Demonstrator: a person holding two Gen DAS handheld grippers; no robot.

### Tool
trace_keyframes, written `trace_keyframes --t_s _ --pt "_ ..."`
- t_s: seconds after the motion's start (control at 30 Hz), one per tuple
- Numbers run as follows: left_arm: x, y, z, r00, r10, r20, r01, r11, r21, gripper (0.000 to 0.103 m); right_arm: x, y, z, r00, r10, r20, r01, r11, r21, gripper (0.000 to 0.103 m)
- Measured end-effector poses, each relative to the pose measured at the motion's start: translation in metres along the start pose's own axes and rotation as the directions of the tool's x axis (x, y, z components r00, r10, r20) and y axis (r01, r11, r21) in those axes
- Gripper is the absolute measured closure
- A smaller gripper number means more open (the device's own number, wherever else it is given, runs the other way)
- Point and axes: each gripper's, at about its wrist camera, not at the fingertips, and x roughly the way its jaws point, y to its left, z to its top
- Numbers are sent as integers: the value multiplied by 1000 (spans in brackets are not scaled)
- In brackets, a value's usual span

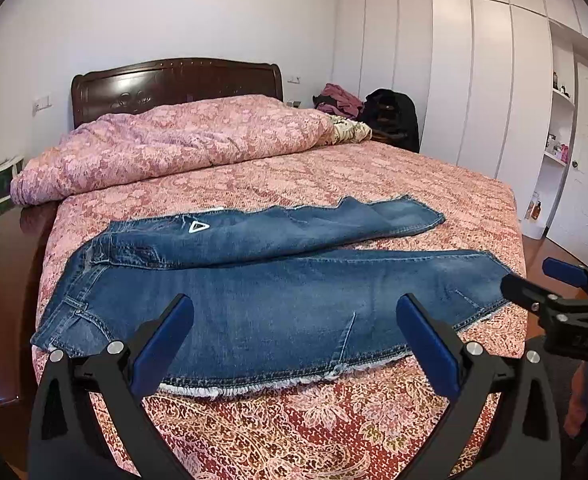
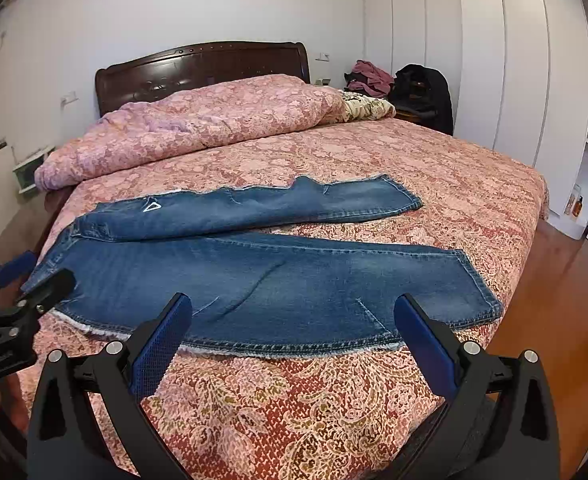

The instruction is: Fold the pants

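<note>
The bed (image 1: 434, 184), under a pink-red patterned cover, carries the blue jeans (image 1: 254, 304) spread flat just ahead of each tool, and a bunched pink quilt (image 1: 166, 140) far beyond them.

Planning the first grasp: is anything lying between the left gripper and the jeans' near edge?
Nothing: in the left wrist view only bare patterned bedspread lies between the open left gripper and the jeans.

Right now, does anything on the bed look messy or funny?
Yes. The jeans lie flat on the bed, but the two legs splay apart, not stacked, and the far leg is flipped inside out, with raw frayed seams showing. The quilt is bunched up by the headboard. Both tongs hang open, holding nothing.
</note>
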Motion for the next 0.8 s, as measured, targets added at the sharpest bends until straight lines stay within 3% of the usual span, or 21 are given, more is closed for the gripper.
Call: trace_keyframes --t_s 0.3,0.6,0.8 --pt "-4 0 3 1000 4 24 -4 1000 -1 2 2 8 -2 1000 10 9 -9 1000 -26 3" --pt "-9 -18 1 996 4 88 -15 993 120 2 2 8 -3 1000 9 2 -9 1000 -22 3" --pt "-11 -18 2 995 -3 103 -8 994 110 2 1 9 -3 1000 11 5 -11 1000 -25 3"
